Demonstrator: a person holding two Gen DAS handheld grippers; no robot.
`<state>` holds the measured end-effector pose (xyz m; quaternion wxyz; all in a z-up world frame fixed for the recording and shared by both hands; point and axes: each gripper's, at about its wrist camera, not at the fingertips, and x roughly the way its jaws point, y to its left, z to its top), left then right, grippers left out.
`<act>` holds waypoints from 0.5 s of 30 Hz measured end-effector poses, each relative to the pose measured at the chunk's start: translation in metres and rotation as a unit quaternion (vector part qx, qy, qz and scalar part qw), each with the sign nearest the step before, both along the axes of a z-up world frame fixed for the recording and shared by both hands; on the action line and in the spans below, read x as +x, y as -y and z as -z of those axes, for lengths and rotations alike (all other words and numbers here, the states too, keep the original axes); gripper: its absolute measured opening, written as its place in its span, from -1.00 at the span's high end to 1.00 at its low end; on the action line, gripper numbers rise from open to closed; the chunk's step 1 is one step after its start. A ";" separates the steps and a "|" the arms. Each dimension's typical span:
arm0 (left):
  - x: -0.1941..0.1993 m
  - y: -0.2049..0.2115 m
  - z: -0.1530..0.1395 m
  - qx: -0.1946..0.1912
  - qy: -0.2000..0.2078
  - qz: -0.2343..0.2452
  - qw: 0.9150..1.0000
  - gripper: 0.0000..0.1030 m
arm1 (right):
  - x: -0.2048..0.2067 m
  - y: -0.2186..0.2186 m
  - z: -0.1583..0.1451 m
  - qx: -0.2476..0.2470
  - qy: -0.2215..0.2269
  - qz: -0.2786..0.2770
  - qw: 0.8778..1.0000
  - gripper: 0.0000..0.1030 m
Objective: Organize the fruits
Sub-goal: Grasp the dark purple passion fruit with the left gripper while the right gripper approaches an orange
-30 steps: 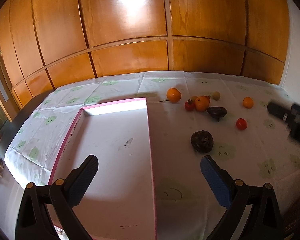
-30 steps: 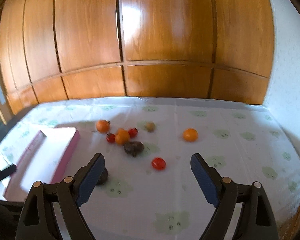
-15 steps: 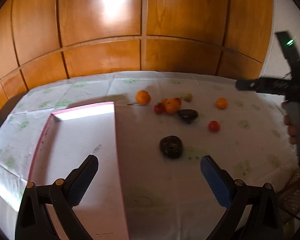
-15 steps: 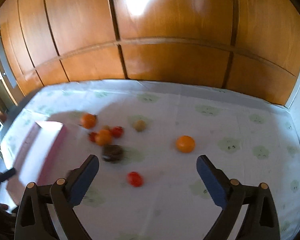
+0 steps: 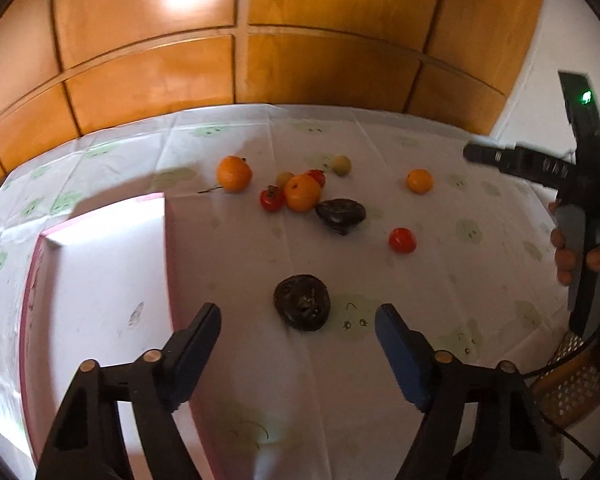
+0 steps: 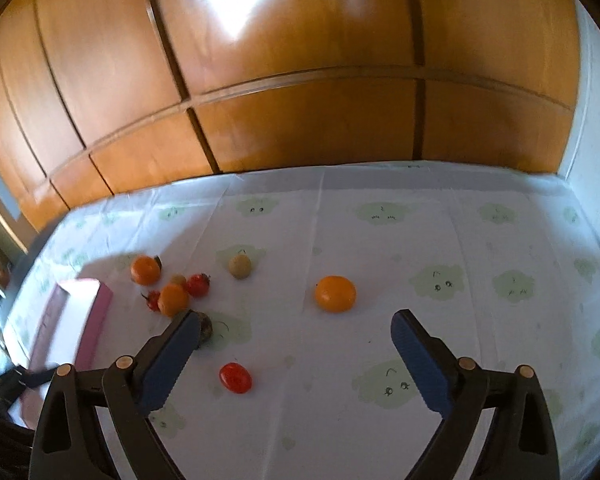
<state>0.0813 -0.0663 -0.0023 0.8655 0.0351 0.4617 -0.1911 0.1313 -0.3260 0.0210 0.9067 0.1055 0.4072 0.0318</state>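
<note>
Both grippers had swung right since the earlier frames. The left gripper (image 5: 298, 334) hung wide open and empty over the dark wrinkled fruit (image 5: 302, 301), beside the pink-rimmed tray (image 5: 166, 216) at the table's left edge. The right gripper (image 6: 296, 336), equally spread and empty, faced a lone orange (image 6: 335, 293) mid-table. A frog-print tablecloth (image 6: 480, 264) covered the table; wooden wall panels (image 6: 300, 80) rose behind its far edge.

No text, label, brand or number can be read in either view. The cloth on the table (image 6: 380, 240) carries only pale green cartoon faces (image 6: 436, 282), without letters. The white tray (image 5: 100, 280) shows faint marks, too blurred to read.
</note>
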 end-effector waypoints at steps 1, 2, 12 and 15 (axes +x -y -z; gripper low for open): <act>0.002 0.003 0.003 0.002 -0.006 0.007 1.000 -0.38 | 0.000 0.002 -0.001 0.007 0.001 0.004 1.000 -0.76; 0.005 0.006 0.007 0.006 -0.014 0.012 1.000 -0.30 | 0.000 0.004 -0.002 0.008 0.001 0.009 1.000 -0.74; 0.039 0.028 0.041 0.051 -0.038 0.015 0.998 -0.12 | -0.006 0.060 0.005 0.101 -0.008 0.114 0.988 -0.35; 0.048 0.032 0.055 0.054 -0.058 0.016 0.997 0.09 | -0.006 0.069 0.007 0.115 -0.009 0.131 0.985 -0.08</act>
